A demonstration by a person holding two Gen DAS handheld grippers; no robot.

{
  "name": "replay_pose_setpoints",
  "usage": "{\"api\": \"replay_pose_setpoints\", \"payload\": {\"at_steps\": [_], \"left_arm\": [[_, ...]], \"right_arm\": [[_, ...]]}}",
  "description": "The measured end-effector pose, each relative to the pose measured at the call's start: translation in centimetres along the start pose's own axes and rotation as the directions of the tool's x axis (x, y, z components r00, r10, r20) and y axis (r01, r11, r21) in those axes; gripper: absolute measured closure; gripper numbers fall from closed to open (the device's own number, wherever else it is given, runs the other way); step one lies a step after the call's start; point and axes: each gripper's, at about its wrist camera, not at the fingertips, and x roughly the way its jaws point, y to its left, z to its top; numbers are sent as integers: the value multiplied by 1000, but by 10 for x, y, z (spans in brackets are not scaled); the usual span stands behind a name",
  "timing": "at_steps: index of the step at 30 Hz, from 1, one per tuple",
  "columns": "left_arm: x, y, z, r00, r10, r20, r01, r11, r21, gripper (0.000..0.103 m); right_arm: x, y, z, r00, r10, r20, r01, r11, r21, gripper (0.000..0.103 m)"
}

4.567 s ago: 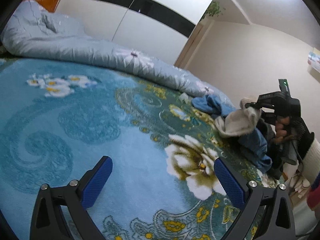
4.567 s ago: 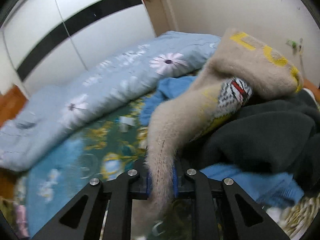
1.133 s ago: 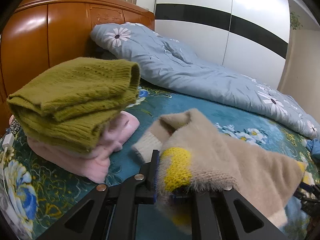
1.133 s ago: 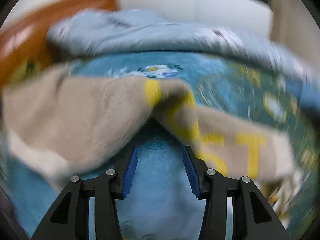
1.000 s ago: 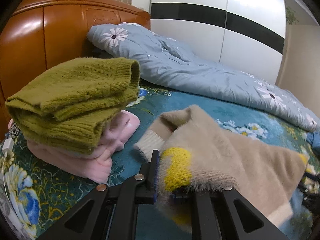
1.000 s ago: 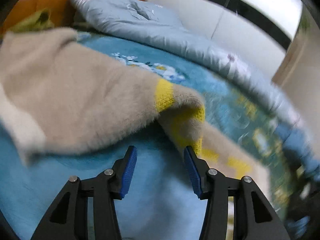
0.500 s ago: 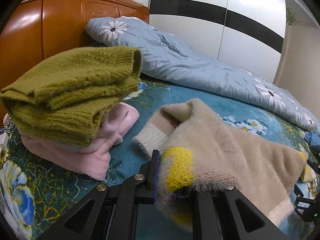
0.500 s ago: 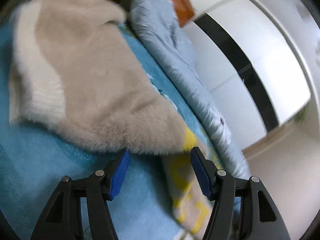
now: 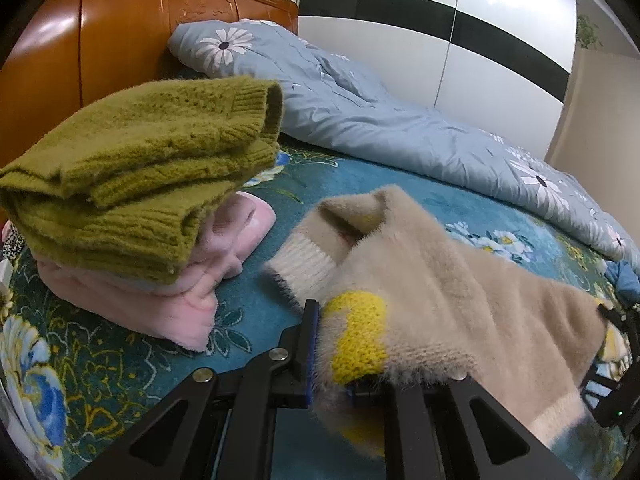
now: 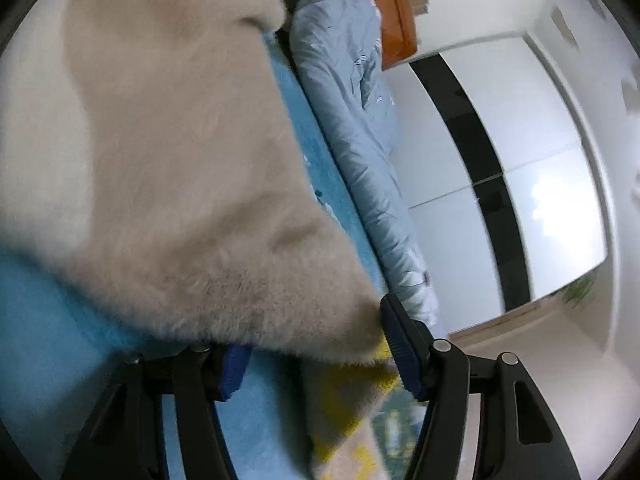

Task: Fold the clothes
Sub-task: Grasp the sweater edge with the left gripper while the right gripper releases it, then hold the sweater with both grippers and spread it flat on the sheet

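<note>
Beige sweater (image 9: 460, 292): fuzzy, long-pile knit, yellow patches, ribbed cream cuff; draped in loose ridge over teal floral bedspread (image 9: 120, 364). Our left gripper (image 9: 332, 364) clamped tight on yellow-patched edge, fabric bulging over blue pads. Our right gripper (image 10: 320, 354) at opposite end; its jaws have just been closing, fuzzy hem lies between them (whether pads press it we cannot tell). Beside the sweater: folded olive rib-knit sweater (image 9: 140, 168) stacked on folded pink fleece garment (image 9: 168, 296). Crumpled pale-blue daisy quilt (image 9: 380, 120) behind, glossy wooden headboard (image 9: 100, 40) beyond.
</note>
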Motion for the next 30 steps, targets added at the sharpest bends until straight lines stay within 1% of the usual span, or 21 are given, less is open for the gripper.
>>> {"api": "replay_pose_setpoints", "payload": {"at_steps": [1,2,3,4,5,7,9,10,12,16,20,23,26,27,29,30], "left_arm": [[-1,-1,1,1000,-1,-4,1,1000,-5,93],[-4,-3,3,1000,-7,-4,7,1000,-15,93],[-10,-5,6,1000,-16,2,16,1000,-25,93],[-18,-8,8,1000,-21,15,21,999,-26,93],[-26,-10,11,999,-25,28,26,999,-25,93],[-49,-19,18,997,-24,73,23,1000,7,93],[-77,-27,27,992,-32,125,27,999,39,93],[-90,-29,33,988,-39,149,33,998,46,93],[-116,-32,43,979,-54,196,43,997,59,93],[-185,-42,61,943,-93,319,58,991,117,93],[-248,-49,67,905,-137,404,80,984,156,93],[-291,-51,60,872,-178,456,101,977,188,93],[-328,-53,52,838,-226,496,122,965,234,93],[-337,-54,50,829,-244,504,131,960,248,93],[-354,-54,51,813,-296,501,174,945,276,93],[-358,-54,52,810,-318,493,195,938,285,93]], "right_arm": [[0,-6,0,1000,19,-8,-18,999,47,72],[0,-14,0,999,42,-26,-40,994,97,82],[-1,-23,0,996,78,-38,-71,984,163,89],[-3,-35,-1,992,122,-41,-109,965,237,92],[-7,-47,-2,987,159,-33,-140,939,315,93],[-20,-75,-5,978,210,7,-189,863,468,94],[-40,-102,-8,974,220,56,-212,795,569,95],[-51,-115,-8,973,215,78,-218,767,604,95],[-73,-140,-7,974,195,116,-222,724,653,95],[-136,-185,-16,976,106,191,-213,656,724,95],[-204,-219,-20,968,-2,250,-195,623,758,95],[-256,-236,-26,955,-80,287,-175,629,757,95],[-301,-247,-35,938,-131,322,-169,637,752,95],[-313,-250,-38,933,-146,328,-162,643,748,95],[-334,-256,-44,925,-167,342,-160,647,746,95],[-343,-260,-47,920,-177,350,-159,647,745,95]]}}
